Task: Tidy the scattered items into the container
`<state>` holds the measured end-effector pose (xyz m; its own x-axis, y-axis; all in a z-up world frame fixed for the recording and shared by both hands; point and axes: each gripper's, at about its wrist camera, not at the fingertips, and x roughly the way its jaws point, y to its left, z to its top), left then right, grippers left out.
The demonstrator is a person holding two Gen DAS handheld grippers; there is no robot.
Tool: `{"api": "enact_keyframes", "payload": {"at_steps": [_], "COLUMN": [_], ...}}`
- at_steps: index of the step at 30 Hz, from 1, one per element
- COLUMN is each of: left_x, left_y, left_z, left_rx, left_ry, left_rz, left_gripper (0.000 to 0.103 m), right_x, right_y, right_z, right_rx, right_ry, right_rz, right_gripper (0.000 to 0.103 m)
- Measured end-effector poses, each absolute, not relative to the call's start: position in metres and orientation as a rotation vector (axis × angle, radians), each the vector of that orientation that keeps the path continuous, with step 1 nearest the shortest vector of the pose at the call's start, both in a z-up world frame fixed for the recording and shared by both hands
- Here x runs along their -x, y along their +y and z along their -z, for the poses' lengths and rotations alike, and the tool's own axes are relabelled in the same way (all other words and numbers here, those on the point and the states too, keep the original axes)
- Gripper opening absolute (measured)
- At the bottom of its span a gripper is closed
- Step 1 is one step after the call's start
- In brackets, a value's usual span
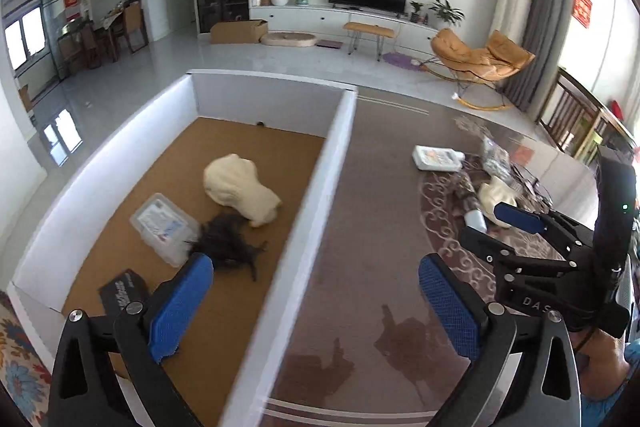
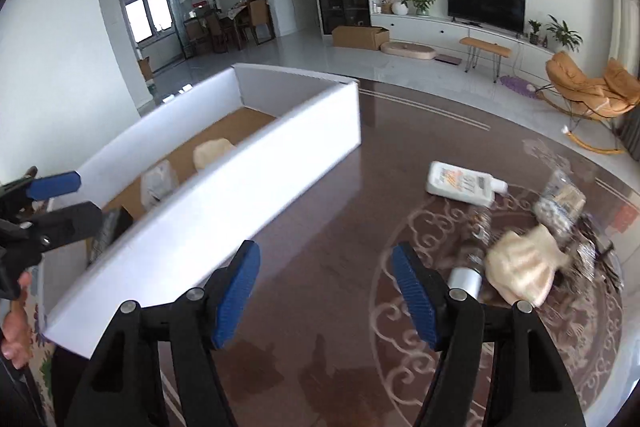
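Observation:
A white-walled box [image 1: 340, 131] with a brown floor sits on the left of the dark table. Inside lie a cream cloth [image 1: 240, 189], a clear plastic case [image 1: 164, 227], a black fuzzy item [image 1: 228, 245] and a black packet [image 1: 122, 289]. My left gripper [image 1: 316, 301] is open and empty, straddling the box's right wall. My right gripper [image 2: 324, 293] is open and empty above the table, right of the box [image 2: 224, 195]. Scattered to the right lie a white bottle [image 2: 460, 183], a cream cloth [image 2: 520, 271], a silver cylinder [image 2: 466, 281] and a clear packet [image 2: 560, 203].
The table [image 1: 372, 211] is dark brown with a swirl-patterned round inlay [image 2: 500, 339]. The right gripper shows in the left wrist view [image 1: 504, 223] near the scattered pile. Beyond lie a tiled floor, a TV unit and an orange rocking chair [image 1: 476, 57].

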<state>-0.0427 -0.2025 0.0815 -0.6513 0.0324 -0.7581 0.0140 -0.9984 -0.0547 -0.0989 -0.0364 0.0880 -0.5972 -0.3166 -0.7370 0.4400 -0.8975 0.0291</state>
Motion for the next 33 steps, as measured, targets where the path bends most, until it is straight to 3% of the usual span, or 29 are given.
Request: {"api": "enact_keyframes", "payload": {"at_steps": [6,13,33], "left_x": [0.062,0.084,0.098], "left_y": [-0.063,0.031,0.047], "left_z": [0.005,0.035,0.041], "left_rx": [1.345,1.323,1.37], "left_ry": [-0.043,0.098,0.112], "left_rz": [-2.688,-2.645,-2.658], "left_gripper": [0.103,0.103,0.103], "right_x": [0.063,0.054,0.059], "right_y": [0.12,0.2,0.197], "right_z": [-0.038,-0.023,-0.022], "right_rx": [-1.292,-1.366,-1.38], "right_ry": [0.255,0.039,0.025], "right_rz": [2.684,2.769,2.781], "right_gripper": [0.069,0.07,0.075]}}
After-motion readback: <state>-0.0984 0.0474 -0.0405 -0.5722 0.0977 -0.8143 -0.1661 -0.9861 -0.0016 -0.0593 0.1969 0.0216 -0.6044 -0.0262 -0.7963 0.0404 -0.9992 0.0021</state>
